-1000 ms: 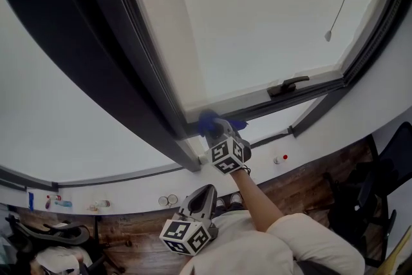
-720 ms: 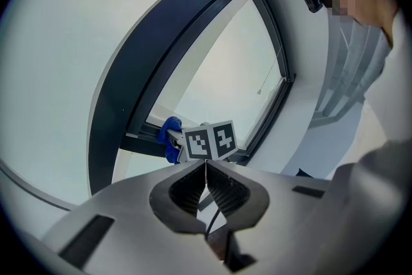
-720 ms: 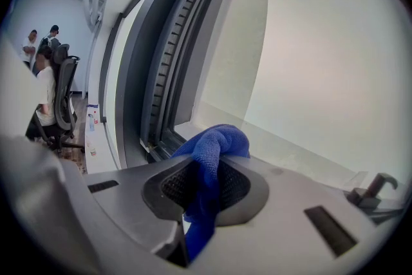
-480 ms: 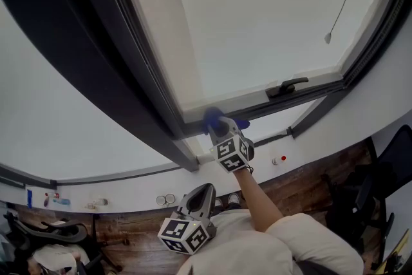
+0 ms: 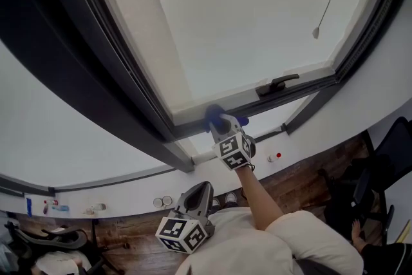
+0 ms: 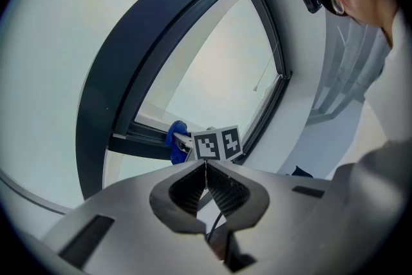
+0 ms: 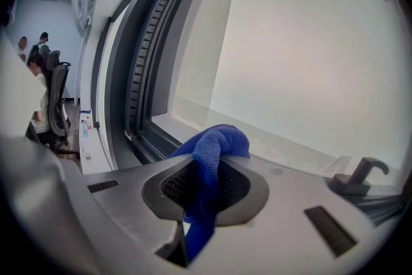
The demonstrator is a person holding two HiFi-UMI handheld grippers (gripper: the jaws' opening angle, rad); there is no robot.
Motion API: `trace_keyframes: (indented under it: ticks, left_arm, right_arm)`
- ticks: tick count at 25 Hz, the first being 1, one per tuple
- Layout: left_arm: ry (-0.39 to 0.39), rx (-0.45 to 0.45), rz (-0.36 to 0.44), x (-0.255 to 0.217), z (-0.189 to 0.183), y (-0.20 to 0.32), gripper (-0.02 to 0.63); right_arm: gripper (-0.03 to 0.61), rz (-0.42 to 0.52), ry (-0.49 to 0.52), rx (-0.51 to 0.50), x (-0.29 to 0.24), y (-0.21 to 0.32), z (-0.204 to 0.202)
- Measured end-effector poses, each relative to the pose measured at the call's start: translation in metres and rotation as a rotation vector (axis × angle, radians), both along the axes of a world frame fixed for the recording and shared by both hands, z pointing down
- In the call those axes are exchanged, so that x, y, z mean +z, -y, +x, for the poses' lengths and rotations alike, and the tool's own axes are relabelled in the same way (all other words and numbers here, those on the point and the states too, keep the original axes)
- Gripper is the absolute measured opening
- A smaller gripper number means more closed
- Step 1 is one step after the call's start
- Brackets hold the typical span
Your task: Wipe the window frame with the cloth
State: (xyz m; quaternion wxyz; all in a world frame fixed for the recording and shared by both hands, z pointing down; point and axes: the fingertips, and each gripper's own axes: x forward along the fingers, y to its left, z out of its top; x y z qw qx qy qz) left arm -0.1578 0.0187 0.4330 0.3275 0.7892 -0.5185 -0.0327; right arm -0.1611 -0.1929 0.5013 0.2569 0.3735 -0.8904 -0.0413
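Note:
A blue cloth (image 5: pixel 215 116) (image 7: pixel 215 146) (image 6: pixel 175 138) is pinched in my right gripper (image 5: pixel 222 126) (image 7: pixel 212 161), which is shut on it and presses it against the bottom rail of the dark window frame (image 5: pixel 193 127) (image 7: pixel 145 138), near its lower left corner. The black window handle (image 5: pixel 277 84) (image 7: pixel 357 176) sits on the same rail to the right. My left gripper (image 5: pixel 196 193) (image 6: pixel 206 167) hangs low near the person's body, jaws shut with nothing between them, away from the window.
A white sill (image 5: pixel 129 193) runs below the frame with small items on it at the left. A blind cord (image 5: pixel 325 9) hangs before the pane. Wooden floor and dark chairs (image 5: pixel 380 164) lie at the right. People sit far off (image 7: pixel 42 74).
My right gripper and the cloth have slid slightly right along the bottom rail. The head view has shifted, so the window appears further left. The left gripper stays put.

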Motion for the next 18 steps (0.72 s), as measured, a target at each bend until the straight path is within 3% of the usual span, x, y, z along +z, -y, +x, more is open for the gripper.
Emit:
trace_keyframes:
  ticks: [18]
  left_arm:
    - [-0.001,0.052,0.008,-0.001,0.031,0.013,0.011]
  right_arm:
    - [0.058,-0.012,0.021,0.087,-0.001,0.024,0.058]
